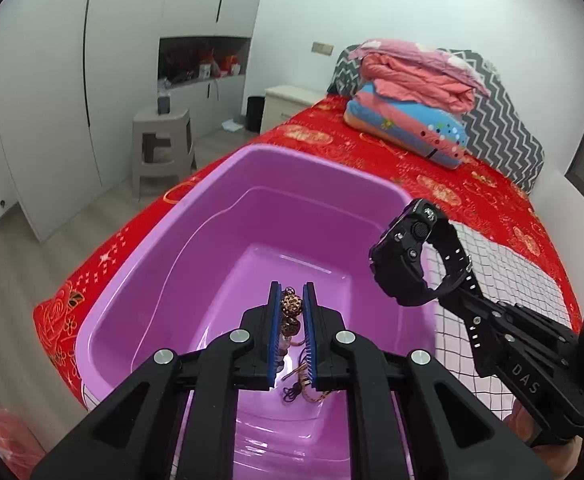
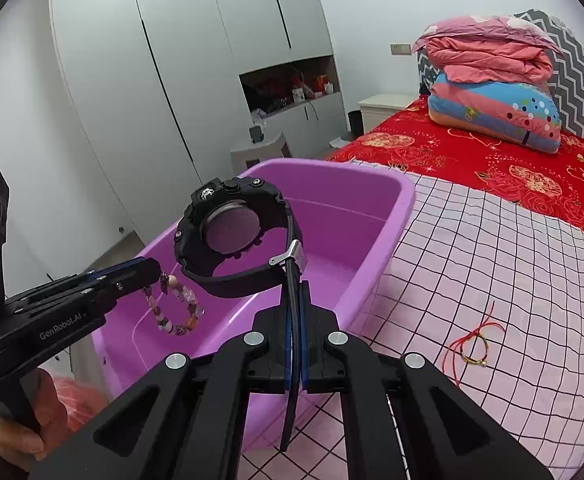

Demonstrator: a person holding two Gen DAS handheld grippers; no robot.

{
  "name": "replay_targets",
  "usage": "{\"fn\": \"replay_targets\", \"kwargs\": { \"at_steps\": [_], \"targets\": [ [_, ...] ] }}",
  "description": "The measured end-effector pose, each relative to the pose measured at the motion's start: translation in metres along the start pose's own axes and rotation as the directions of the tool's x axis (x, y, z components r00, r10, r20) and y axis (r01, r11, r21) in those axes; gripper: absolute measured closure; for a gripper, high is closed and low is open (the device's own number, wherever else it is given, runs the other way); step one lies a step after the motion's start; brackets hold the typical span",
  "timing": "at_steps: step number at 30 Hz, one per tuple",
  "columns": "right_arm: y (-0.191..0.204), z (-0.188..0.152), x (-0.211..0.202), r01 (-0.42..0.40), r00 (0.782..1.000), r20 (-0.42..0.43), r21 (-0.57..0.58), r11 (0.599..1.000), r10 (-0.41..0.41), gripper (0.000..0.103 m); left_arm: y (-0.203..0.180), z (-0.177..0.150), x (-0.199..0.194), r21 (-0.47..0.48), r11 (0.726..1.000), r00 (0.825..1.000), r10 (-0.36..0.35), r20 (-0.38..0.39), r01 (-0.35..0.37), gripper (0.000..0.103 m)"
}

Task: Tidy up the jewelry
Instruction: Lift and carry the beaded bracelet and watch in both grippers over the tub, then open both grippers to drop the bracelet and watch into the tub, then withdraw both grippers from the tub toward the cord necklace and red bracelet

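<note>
A purple plastic tub point(image 1: 299, 168) point(image 2: 371, 188) sits on the bed's near corner. My left gripper point(image 1: 292, 292) point(image 2: 154, 272) is shut on a beaded bracelet point(image 1: 292, 306) point(image 2: 176, 308), which dangles over the tub's inside. My right gripper point(image 2: 296, 292) point(image 1: 473, 300) is shut on the strap of a black wristwatch point(image 2: 232, 228) point(image 1: 411, 248); the watch hangs above the tub's right rim. A red string bracelet with a gold ring point(image 2: 473, 344) lies on the white checked cloth point(image 2: 491, 264) to the right.
The bed has a red patterned sheet point(image 1: 371, 148) with folded quilts and a pillow point(image 1: 411, 92) at its head. A grey stool point(image 1: 164, 140), a nightstand point(image 1: 288, 104) and white wardrobes point(image 2: 172, 60) stand beyond. A hand point(image 2: 24, 428) holds the left gripper's handle.
</note>
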State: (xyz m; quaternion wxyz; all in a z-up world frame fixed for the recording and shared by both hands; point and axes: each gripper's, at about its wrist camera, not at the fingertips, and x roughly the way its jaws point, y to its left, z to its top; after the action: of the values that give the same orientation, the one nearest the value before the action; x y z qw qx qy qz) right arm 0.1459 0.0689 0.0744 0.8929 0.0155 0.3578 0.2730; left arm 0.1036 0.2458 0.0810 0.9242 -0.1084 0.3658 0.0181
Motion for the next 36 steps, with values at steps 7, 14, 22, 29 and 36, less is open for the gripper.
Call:
{"fn": "replay_targets", "kwargs": {
  "at_steps": [7,14,22,29,36],
  "targets": [
    [0.006,0.002,0.025,0.033,0.997,-0.066,-0.016,0.999,-0.034,0.1,0.022,-0.006,0.026,-0.027,0.999,0.997,0.04,-0.072,-0.042,0.092],
    [0.01,0.007,0.04,0.057,0.993,-0.104,-0.034,0.998,-0.06,0.1,0.031,-0.008,0.042,-0.036,0.996,0.99,0.074,-0.121,-0.079,0.092],
    [0.011,0.008,0.045,0.059,0.988,-0.138,-0.025,0.998,-0.062,0.062,0.035,-0.011,0.048,-0.03,0.989,0.979,0.137,-0.151,-0.143,0.084],
    [0.007,0.01,0.028,0.067,0.993,-0.094,-0.015,0.998,-0.068,0.053,0.036,-0.013,0.034,-0.044,0.979,0.974,0.19,-0.122,-0.197,0.012],
    [0.003,-0.002,0.023,0.059,0.992,-0.111,-0.006,0.998,-0.059,0.053,0.04,-0.019,0.033,-0.088,0.974,0.966,0.188,-0.177,-0.206,0.01]
  ]
}}
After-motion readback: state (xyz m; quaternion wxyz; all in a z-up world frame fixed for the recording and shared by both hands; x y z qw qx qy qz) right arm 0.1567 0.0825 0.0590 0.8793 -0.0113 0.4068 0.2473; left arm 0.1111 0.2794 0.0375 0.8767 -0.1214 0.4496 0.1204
